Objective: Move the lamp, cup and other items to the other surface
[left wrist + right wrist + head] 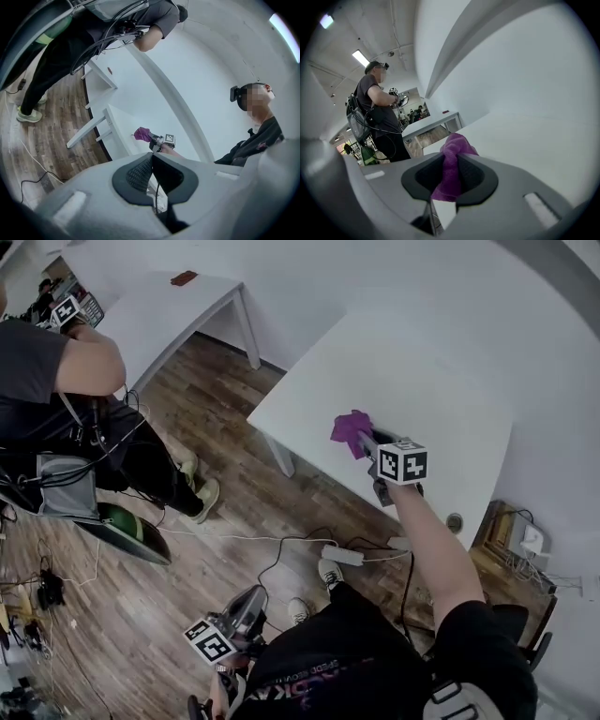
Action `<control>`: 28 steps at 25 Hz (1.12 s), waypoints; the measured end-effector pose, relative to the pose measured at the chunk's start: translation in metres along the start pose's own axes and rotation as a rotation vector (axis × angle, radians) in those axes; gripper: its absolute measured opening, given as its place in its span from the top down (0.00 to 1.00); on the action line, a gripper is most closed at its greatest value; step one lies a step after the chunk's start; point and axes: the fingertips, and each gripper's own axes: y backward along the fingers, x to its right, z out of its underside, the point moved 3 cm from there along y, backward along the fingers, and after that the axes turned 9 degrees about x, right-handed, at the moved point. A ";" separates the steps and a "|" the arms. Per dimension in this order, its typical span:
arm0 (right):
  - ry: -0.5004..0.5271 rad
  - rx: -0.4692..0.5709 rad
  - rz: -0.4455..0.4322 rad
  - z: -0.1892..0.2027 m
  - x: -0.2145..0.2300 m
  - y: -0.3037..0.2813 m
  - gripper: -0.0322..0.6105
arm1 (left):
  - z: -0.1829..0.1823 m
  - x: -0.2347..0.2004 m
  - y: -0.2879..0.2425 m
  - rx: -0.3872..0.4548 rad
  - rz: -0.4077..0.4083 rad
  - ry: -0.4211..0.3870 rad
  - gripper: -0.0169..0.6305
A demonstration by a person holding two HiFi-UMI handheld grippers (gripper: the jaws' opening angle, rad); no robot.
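A crumpled purple cloth hangs above the near white table, pinched in my right gripper. In the right gripper view the cloth fills the gap between the two dark pads, which press on it from both sides. My left gripper hangs low over the wooden floor near my legs. Its pads meet tip to tip with nothing between them in the left gripper view, where the left gripper points toward the table and the cloth in the distance.
A second white table with a small red object stands at the far left. Another person with grippers stands beside it. Cables and a power strip lie on the wooden floor by the table's legs.
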 end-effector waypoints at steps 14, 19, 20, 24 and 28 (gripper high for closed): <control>-0.068 0.108 0.067 0.034 -0.054 0.140 0.83 | 0.002 0.014 0.021 -0.125 0.189 -0.001 0.97; -0.099 0.143 0.104 0.049 -0.071 0.179 0.83 | 0.009 0.017 0.029 -0.180 0.233 0.014 0.97; -0.104 0.148 0.109 0.052 -0.074 0.187 0.83 | 0.011 0.018 0.030 -0.191 0.239 0.013 0.97; -0.119 0.172 0.140 0.066 -0.082 0.224 0.83 | 0.024 0.024 0.034 -0.245 0.266 -0.007 0.97; -0.140 0.211 0.190 0.085 -0.086 0.269 0.83 | 0.045 0.029 0.038 -0.313 0.301 -0.003 0.97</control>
